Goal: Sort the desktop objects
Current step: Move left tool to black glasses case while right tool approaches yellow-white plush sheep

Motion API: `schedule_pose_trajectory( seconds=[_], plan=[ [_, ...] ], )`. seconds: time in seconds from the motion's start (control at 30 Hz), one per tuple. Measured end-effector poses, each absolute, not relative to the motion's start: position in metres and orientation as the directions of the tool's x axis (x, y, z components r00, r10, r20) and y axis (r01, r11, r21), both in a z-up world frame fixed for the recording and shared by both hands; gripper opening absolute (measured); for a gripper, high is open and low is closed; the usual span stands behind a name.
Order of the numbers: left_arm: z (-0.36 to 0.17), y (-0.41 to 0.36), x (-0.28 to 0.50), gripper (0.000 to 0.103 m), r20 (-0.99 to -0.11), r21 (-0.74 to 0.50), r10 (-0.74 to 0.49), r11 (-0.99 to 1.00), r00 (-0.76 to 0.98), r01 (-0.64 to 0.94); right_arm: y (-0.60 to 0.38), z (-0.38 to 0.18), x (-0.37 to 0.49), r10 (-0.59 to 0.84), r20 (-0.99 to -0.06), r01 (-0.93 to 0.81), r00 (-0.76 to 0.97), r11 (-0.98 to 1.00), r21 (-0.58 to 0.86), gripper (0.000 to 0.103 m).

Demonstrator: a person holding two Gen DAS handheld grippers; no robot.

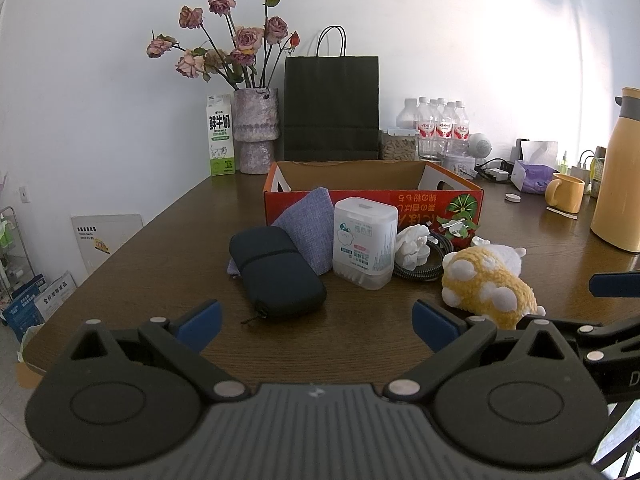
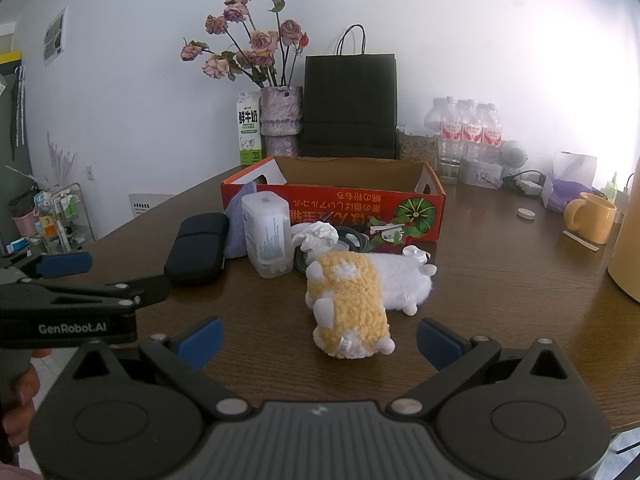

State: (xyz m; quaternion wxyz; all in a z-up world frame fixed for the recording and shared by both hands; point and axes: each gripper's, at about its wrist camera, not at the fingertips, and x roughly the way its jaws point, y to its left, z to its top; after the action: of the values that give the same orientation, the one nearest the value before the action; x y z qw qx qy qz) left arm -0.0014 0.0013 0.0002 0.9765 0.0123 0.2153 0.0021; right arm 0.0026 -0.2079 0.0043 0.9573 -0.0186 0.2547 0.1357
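Your left gripper (image 1: 316,326) stands fully spread and holds nothing; bare table (image 1: 160,240) lies between its fingers. The dark zip case (image 1: 276,274) sits just ahead of them, clear of both pads. Your right gripper (image 2: 318,338) is likewise wide apart and empty. The yellow-and-white plush toy (image 2: 360,300) lies on its side with its near end reaching in between the blue fingertips (image 2: 200,340), touching neither. The white plastic container (image 2: 267,236) stands further back, before the red cardboard box (image 2: 340,204).
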Motion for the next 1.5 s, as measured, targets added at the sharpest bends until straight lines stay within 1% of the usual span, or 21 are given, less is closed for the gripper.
schedule_pose_trajectory(
  seconds=[0.97, 1.13, 1.3, 1.5],
  plan=[
    [0.005, 0.003, -0.001, 0.103, -0.420, 0.026, 0.010, 1.000, 0.907, 0.001, -0.207, 0.000, 0.004, 0.249, -0.492, -0.268, 0.835, 0.963, 0.032, 0.103],
    [0.004, 0.003, 0.000, 0.103, -0.422, 0.026, 0.009, 1.000, 0.907, 0.002, -0.208, 0.006, 0.003, 0.249, -0.493, -0.269, 0.834, 0.963, 0.032, 0.103],
    [0.000, 0.005, 0.005, 0.103, -0.435, 0.028, 0.014, 1.000, 0.901, -0.003, -0.209, 0.008, 0.007, 0.253, -0.506, -0.274, 0.825, 0.961, 0.034, 0.103],
    [-0.002, 0.011, 0.023, 0.103, -0.476, 0.022, 0.025, 1.000, 0.879, -0.016, -0.212, 0.000, 0.027, 0.244, -0.544, -0.264, 0.803, 0.964, 0.043, 0.103]
  ],
)
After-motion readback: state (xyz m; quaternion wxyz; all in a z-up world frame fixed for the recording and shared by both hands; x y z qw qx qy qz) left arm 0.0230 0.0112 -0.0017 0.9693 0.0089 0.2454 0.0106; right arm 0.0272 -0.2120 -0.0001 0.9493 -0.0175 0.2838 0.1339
